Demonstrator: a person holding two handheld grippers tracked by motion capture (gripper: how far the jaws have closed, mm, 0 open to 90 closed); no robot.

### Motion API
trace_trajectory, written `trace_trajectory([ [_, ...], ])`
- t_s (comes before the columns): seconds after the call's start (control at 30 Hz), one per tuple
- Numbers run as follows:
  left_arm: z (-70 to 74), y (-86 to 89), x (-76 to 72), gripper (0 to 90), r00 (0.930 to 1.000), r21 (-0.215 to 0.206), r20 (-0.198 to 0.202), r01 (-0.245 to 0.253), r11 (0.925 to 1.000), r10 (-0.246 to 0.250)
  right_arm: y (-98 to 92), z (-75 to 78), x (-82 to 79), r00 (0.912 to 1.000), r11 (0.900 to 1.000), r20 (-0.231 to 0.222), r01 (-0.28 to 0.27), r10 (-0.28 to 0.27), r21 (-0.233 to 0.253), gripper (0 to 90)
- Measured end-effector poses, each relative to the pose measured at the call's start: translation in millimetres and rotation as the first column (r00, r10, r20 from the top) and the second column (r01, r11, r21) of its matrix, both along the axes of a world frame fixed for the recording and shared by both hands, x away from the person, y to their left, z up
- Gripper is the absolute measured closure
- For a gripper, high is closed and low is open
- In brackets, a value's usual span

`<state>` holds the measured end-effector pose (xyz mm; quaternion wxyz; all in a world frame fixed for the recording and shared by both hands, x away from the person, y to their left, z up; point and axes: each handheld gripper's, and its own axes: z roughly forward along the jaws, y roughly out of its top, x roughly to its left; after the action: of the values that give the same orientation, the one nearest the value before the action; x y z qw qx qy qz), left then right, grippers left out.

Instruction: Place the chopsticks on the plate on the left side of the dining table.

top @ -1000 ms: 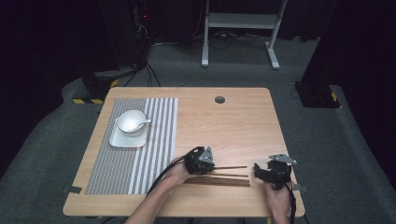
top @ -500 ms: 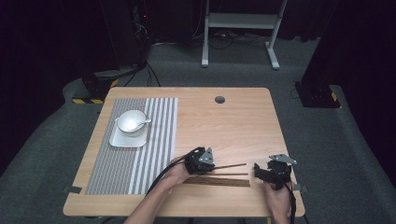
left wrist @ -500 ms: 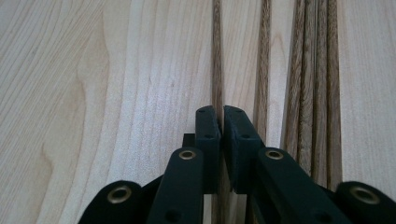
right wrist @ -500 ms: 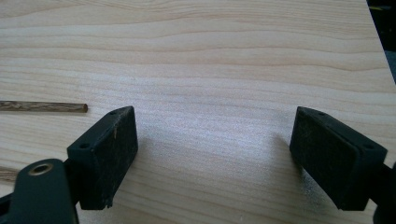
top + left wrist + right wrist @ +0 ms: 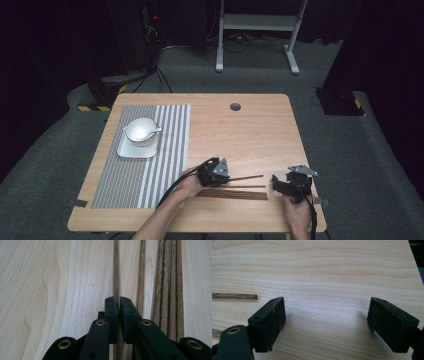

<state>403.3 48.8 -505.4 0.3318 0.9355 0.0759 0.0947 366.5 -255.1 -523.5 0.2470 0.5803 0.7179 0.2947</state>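
My left tongs (image 5: 117, 301) sit low at the near edge of the table (image 5: 250, 130), their jaws pinched together on one dark wooden chopstick (image 5: 116, 270) – it runs straight out from between the pads, and from the look of the high view its far end is lifted a little off the wood, though that is hard to judge from up there. Just beside it lie the other chopsticks (image 5: 167, 277), a tight bundle flat on the table with one more stick between them and mine. My right tongs (image 5: 325, 315) rest off to the right, jaws spread wide over bare wood and holding nothing – the tip of a stick (image 5: 234, 296) lies just short of one pad. Farther out, on the left half of the table, a striped placemat (image 5: 145, 165) carries a white square plate (image 5: 131, 151) with a white bowl (image 5: 140, 131) on it, a spoon resting in the bowl.
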Motion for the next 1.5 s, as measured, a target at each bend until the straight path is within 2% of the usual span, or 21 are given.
trace_trajectory([
  [0.23, 3.6, 2.2, -0.7, 84.8, 0.9999, -0.005, 0.013, -0.009, 0.9999, 0.009, 0.0, 0.0, 0.0, 1.0000, 1.000, 0.000, 0.000, 0.000, 0.000, 14.7],
  [0.47, 4.7, 2.5, -1.6, 84.8, 0.9999, -0.003, 0.001, -0.015, 0.9999, 0.015, 0.0, 0.0, 0.0, 1.0000, 1.000, 0.000, 0.000, 0.000, 0.000, 14.7],
  [0.67, 7.6, 3.5, -3.0, 84.8, 0.9998, -0.017, 0.006, -0.017, 0.9997, 0.017, 0.1, 0.0, 0.0, 1.0000, 1.000, 0.000, -0.001, 0.001, 0.000, 14.7],
  [0.77, 9.3, 5.8, -2.5, 84.8, 0.9998, -0.012, 0.009, -0.019, 0.9998, 0.019, 0.1, 0.0, 0.0, 1.0000, 1.000, 0.000, -0.002, 0.002, 0.000, 14.7],
  [0.97, 15.6, 10.7, -4.7, 84.8, 0.9993, -0.027, 0.018, -0.032, 0.9991, 0.033, 0.4, 0.0, 0.0, 1.0000, 1.000, -0.001, 0.000, 0.000, 0.002, 14.7],
  [1.5, 18.7, 13.3, -4.6, 84.8, 0.9991, -0.050, 0.014, -0.039, 0.9980, 0.040, 0.4, 0.0, 0.0, 1.0000, 1.000, -0.001, 0.000, 0.000, 0.002, 14.7],
])
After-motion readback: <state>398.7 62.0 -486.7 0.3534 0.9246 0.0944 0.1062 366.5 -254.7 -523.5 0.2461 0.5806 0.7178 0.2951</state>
